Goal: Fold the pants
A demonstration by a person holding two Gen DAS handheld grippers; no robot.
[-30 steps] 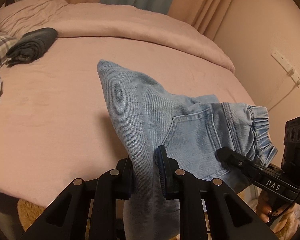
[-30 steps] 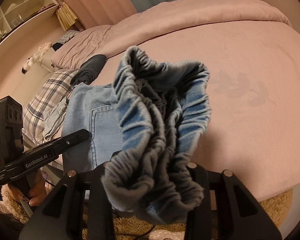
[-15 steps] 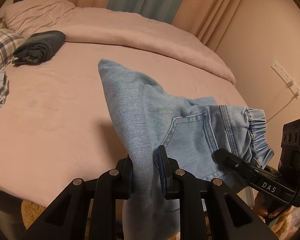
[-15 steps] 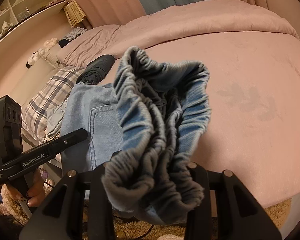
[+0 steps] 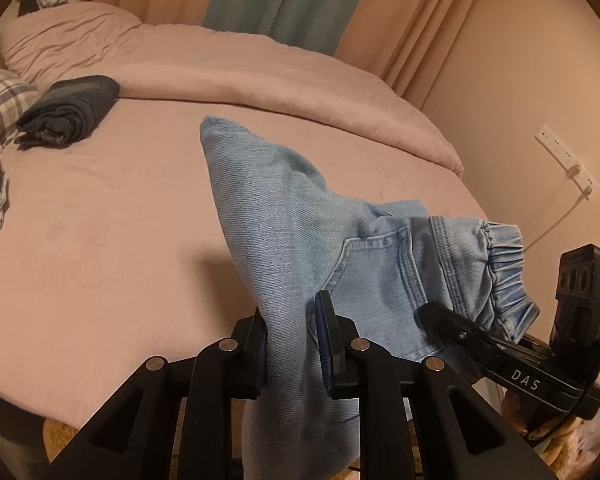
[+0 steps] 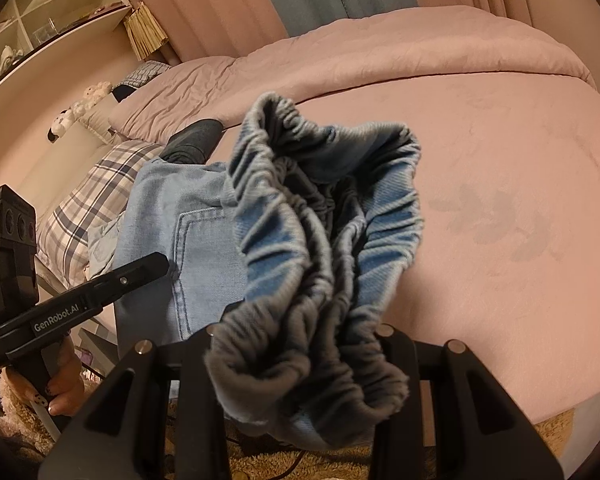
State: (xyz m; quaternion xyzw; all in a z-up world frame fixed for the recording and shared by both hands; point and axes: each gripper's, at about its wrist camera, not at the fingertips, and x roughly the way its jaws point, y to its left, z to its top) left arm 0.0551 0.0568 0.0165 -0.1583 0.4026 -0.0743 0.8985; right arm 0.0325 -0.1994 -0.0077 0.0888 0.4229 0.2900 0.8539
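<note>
Held aloft over the near edge of the pink bed (image 5: pixel 100 240), light-blue denim pants (image 5: pixel 284 240), leg fabric pinched in the left gripper (image 5: pixel 290 344), gathered elastic waistband (image 6: pixel 320 240) clamped in the right gripper (image 6: pixel 300 364), apparently awaiting spreading flat before folding.

Light blue denim pants (image 5: pixel 300 240), pink bed (image 5: pixel 100 240), plaid pillow (image 5: pixel 0 108).
</note>
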